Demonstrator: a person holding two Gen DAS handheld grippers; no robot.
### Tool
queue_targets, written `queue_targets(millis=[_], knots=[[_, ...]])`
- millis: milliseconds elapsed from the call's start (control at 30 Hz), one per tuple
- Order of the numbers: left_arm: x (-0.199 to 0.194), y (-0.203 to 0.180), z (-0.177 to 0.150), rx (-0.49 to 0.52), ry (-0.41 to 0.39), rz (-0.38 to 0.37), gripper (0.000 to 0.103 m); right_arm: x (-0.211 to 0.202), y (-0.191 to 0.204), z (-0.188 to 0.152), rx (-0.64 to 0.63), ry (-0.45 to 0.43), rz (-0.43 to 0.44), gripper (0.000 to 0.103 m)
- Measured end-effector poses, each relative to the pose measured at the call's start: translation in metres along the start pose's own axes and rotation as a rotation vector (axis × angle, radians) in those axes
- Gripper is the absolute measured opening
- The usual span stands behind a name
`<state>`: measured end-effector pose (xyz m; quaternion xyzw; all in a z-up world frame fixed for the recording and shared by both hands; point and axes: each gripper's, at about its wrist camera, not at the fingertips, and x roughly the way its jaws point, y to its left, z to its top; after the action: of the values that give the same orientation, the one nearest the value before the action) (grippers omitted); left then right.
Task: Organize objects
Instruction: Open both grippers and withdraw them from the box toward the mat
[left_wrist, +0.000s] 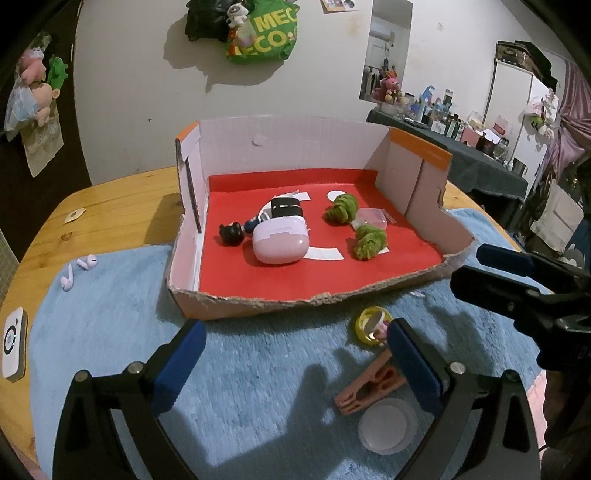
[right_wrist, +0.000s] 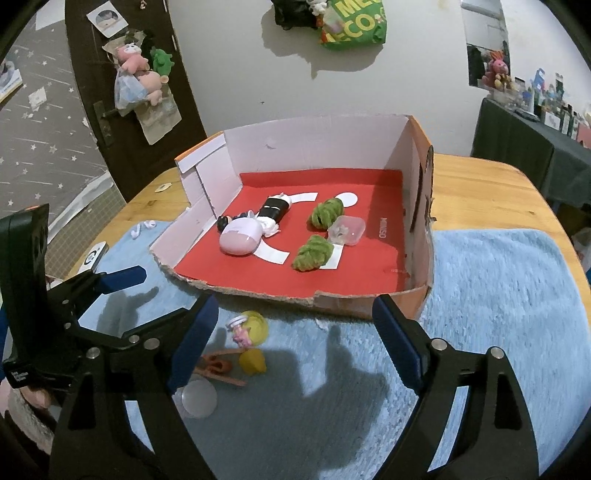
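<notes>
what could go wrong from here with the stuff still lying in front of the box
1. The yellow capsule toy, peach clothespin and clear round lid lie bunched on the blue mat; the open left hand-held gripper might catch two at once.
2. The capsule looks rounded, so it may roll away if nudged.
3. The cardboard box has a torn, low front edge; a carried item could snag on it or land on the green plush pieces.

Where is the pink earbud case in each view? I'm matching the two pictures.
Left wrist view: pink earbud case lies centre frame, on the red floor of the box, left of two green toys.
Right wrist view: the case lies left of centre, near the box's left wall.
Shared landmark: the black-and-white figure touching it.
</notes>
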<state>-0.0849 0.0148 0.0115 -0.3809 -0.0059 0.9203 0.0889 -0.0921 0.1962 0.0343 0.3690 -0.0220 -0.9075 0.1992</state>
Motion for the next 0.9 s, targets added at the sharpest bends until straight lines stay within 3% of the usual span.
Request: queue_targets(millis=[267, 400, 900], knots=[[-0.006, -0.005, -0.006, -0.003, 0.008, -0.002, 0.1, -0.005, 0.009, -0.009, -0.019, 0.015, 0.017, 0.086], [-0.009, -0.008, -0.01, 0.001, 0.01, 0.001, 0.1, -0.009, 0.011, -0.011, -0.021, 0.012, 0.018, 0.091], [-0.016, -0.02, -0.022, 0.012, 0.019, -0.03, 0.1, -0.018, 0.007, -0.019, 0.003, 0.006, 0.014, 0.092]])
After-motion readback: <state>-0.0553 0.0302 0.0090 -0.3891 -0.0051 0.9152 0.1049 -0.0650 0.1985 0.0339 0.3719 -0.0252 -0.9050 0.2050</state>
